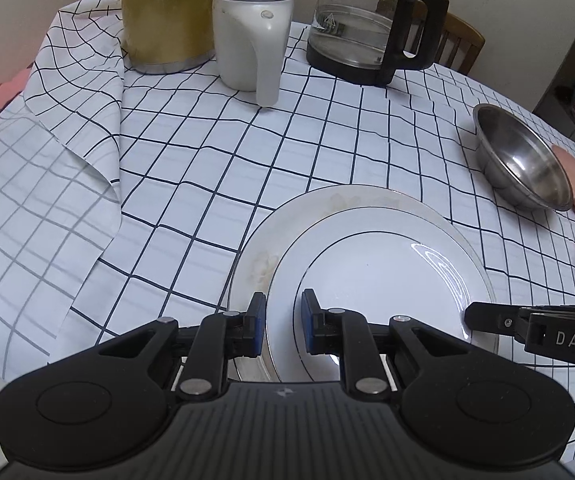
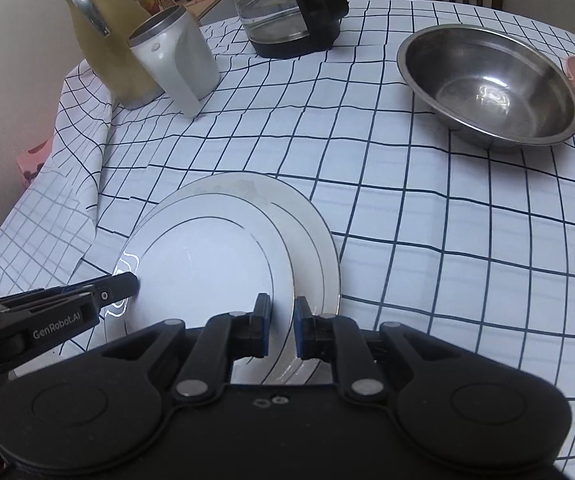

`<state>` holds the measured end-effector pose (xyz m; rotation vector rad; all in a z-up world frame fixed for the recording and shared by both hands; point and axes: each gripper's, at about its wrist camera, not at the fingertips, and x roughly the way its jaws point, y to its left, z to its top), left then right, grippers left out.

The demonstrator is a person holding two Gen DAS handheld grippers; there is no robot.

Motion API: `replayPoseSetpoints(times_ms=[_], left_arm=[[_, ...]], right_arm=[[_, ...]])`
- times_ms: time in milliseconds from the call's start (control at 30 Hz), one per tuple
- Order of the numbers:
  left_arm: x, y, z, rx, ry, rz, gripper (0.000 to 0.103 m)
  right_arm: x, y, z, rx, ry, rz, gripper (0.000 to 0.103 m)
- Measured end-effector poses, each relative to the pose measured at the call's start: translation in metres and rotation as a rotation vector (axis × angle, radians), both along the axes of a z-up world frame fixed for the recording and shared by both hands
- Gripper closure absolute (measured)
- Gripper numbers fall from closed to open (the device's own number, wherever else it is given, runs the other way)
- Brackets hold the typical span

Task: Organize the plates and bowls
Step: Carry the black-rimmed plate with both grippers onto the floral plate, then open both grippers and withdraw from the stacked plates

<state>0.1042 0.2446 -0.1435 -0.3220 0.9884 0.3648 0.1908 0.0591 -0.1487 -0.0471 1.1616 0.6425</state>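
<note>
My left tongs (image 1: 283,322) and right tongs (image 2: 281,326) each clench the rim of the top plate (image 1: 375,280), on opposite sides. It sits over a bigger plate (image 1: 255,260) on the table (image 1: 207,152). The steel bowl (image 2: 487,88) stands well apart.

Two black tools (image 1: 283,320) (image 2: 281,326) with blue pads (image 1: 307,320), silver pivot screws, white "DAS" and "GenRobot.AI" lettering.

Home dining table (image 1: 327,128), kettle (image 1: 371,24)
</note>
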Motion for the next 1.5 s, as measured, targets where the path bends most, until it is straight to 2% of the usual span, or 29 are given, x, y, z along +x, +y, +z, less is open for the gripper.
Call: replayPoseSetpoints(times_ms=[467, 767, 1033, 1267, 1500], left_arm=[[0.013, 0.000, -0.015, 0.018, 0.025, -0.010, 0.086], [0.017, -0.003, -0.015, 0.043, 0.040, -0.023, 0.086], [0.017, -0.005, -0.015, 0.064, 0.044, -0.041, 0.086], [0.012, -0.006, -0.011, 0.083, 0.046, -0.039, 0.086], [0.005, -0.012, 0.005, 0.110, 0.018, -0.055, 0.086]], right_arm=[[0.006, 0.007, -0.018, -0.032, -0.006, 0.017, 0.089], [0.004, 0.010, -0.017, -0.037, -0.031, 0.029, 0.085], [0.004, 0.009, -0.017, -0.043, -0.024, 0.035, 0.086], [-0.002, 0.006, -0.010, -0.053, -0.050, 0.050, 0.081], [-0.011, 0.001, 0.002, -0.035, -0.075, 0.053, 0.072]])
